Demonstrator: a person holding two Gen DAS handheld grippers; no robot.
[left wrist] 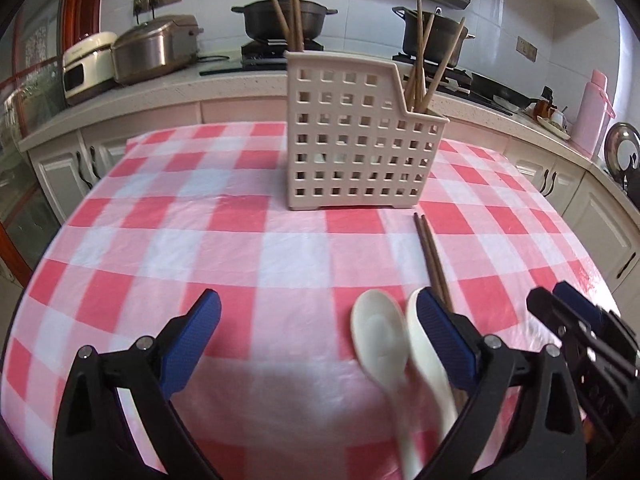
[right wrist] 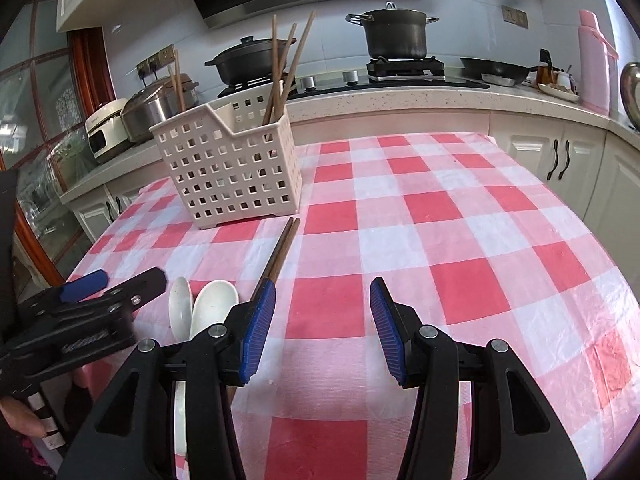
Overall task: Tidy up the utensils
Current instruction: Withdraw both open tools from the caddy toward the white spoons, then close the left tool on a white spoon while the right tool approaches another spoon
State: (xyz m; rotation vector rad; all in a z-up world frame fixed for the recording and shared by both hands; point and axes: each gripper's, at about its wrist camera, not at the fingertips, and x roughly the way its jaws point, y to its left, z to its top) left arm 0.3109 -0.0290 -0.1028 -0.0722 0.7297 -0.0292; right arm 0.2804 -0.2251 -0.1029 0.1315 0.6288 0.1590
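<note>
A white perforated utensil basket (left wrist: 352, 136) stands upright on the checked table with several wooden chopsticks in its compartments; it also shows in the right wrist view (right wrist: 236, 168). Two white ceramic spoons (left wrist: 384, 344) lie side by side on the cloth, also seen in the right wrist view (right wrist: 208, 308). A pair of brown chopsticks (left wrist: 432, 260) lies next to them, pointing at the basket (right wrist: 280, 248). My left gripper (left wrist: 316, 320) is open and empty, its right finger beside the spoons. My right gripper (right wrist: 322, 312) is open and empty, its left finger beside the chopsticks.
The table carries a red, pink and white checked cloth (left wrist: 240, 240). Behind it runs a kitchen counter (right wrist: 440, 98) with a stove, dark pots (right wrist: 396, 32), rice cookers (left wrist: 156, 46) and a pink flask (right wrist: 594, 60). White cabinets stand below the counter.
</note>
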